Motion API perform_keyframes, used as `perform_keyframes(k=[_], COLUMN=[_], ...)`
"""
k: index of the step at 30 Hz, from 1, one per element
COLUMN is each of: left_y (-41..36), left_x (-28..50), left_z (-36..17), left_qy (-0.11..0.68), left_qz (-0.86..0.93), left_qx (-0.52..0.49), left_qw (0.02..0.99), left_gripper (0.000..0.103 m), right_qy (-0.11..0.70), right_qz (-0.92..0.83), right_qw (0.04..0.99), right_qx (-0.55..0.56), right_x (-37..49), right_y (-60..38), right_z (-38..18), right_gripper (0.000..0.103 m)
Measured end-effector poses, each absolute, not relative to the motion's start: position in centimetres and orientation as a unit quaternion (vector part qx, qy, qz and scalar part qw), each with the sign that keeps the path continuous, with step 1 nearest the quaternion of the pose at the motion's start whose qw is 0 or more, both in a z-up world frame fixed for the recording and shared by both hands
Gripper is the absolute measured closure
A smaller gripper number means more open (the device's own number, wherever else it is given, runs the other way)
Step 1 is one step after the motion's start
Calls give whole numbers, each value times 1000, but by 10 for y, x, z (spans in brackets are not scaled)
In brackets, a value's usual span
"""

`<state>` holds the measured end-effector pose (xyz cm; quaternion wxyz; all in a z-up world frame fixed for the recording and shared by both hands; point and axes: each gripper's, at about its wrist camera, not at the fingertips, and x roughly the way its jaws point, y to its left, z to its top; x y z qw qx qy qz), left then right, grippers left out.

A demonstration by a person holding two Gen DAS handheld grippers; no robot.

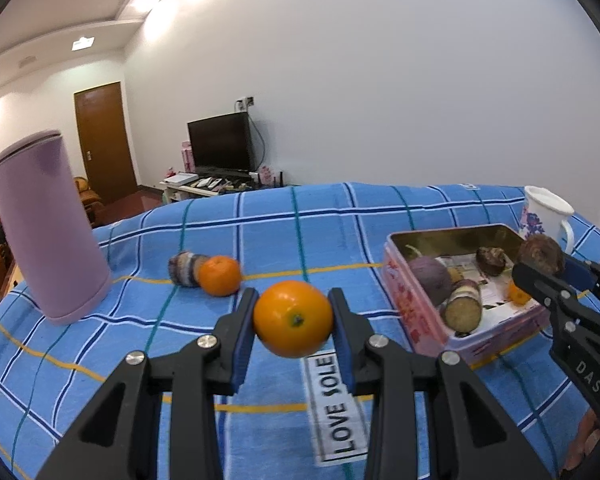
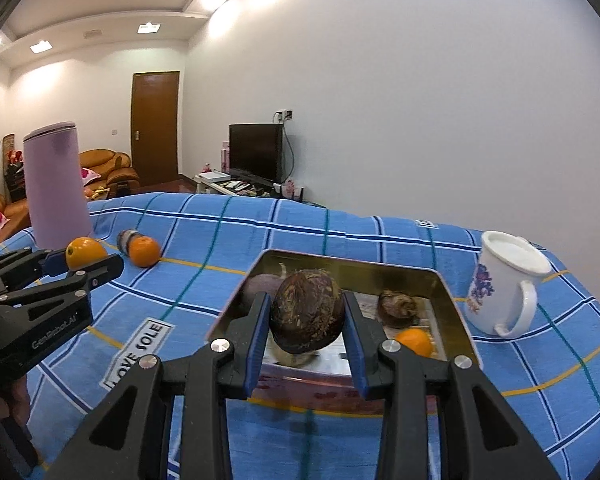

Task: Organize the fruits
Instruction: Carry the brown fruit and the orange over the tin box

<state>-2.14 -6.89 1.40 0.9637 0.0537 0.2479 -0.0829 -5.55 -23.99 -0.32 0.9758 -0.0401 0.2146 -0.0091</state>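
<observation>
Holding one thing in each claw, I am in the middle of sorting. My left gripper (image 1: 293, 322) is clamped on an orange (image 1: 293, 318), lifted over the blue checked cloth (image 1: 260, 232). My right gripper (image 2: 306, 320) is clamped on a brown, rough round thing (image 2: 307, 312), maybe a taro, held just above the near wall of the pink tin box (image 1: 416, 300).

Inside the box I see another brown lump (image 2: 398, 307), a purple ball (image 1: 432, 276), a cut root piece (image 1: 463, 308) and a small orange (image 2: 414, 340). One more orange (image 1: 219, 275) lies on the cloth, touching a stripy root piece (image 1: 184, 269).

I think fruits and roots are being set apart, but I cannot tell which goes where. Next I need to bring each thing low over its spot before letting go, since round things roll.

The white mug (image 2: 504, 284) stands just beside the box on the right, and the tall purple bottle (image 1: 48, 224) stands well apart on the left. The middle of the cloth has lots of room.
</observation>
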Motion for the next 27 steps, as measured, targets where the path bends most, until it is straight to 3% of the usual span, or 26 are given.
perform_keyframes(k=[27], left_y=[-151], left_x=[0], left_z=[26], left_qy=[246], left_qz=[-158], left_qx=[46], left_qw=[955], left_gripper=[66], right_qy=[221], right_qz=[-86], right_qw=[971], right_qx=[-14], right_x=[-50], right_y=[-314], right_z=[1], right_gripper=[66])
